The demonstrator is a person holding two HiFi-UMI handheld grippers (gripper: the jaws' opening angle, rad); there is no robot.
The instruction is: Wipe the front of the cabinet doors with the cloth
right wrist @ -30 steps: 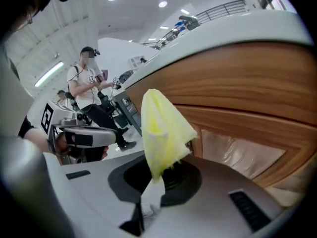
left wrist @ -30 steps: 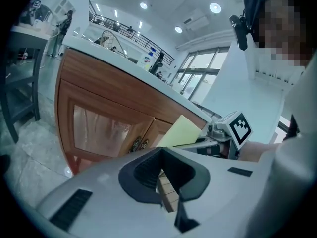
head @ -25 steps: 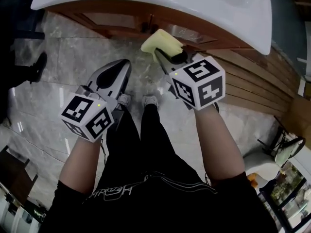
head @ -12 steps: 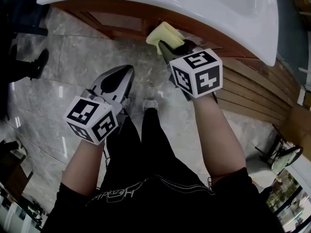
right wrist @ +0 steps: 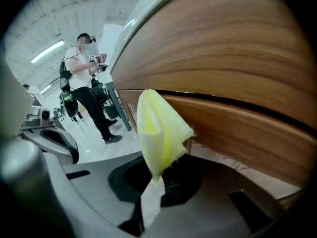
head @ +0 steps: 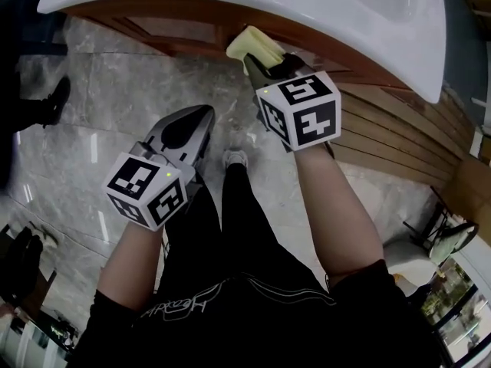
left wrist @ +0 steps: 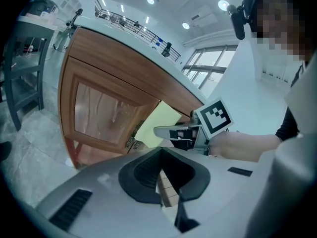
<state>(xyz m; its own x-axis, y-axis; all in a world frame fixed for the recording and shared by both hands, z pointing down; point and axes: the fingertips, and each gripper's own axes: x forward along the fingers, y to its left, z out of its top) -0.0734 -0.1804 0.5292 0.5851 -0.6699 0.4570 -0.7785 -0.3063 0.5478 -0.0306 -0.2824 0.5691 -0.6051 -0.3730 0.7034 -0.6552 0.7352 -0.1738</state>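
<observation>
The cloth (right wrist: 158, 133) is pinched by one narrow corner in the right gripper (right wrist: 153, 178), whose jaws are clenched tight on it. From that pinch it fans upward into a soft, bunched fold, pale yellow, with a slightly frayed edge on its right side. Its upper end lies against the brown wooden cabinet door (right wrist: 237, 128), near the dark seam under the upper wooden band. In the head view the cloth (head: 255, 46) shows at the tip of the right gripper (head: 255, 58), just below the white countertop (head: 307, 6).

The left gripper (left wrist: 166, 192) has its jaws pressed together with nothing between them. It hangs lower and well apart from the cabinet, over the grey marbled floor (head: 115, 90).

Each gripper carries a marker cube (head: 301, 119) with black-and-white square patterns, which bear no words. White script runs across the person's black garment (head: 180, 305), but it cannot be read. In the right gripper view another person (right wrist: 81, 83) stands far off.
</observation>
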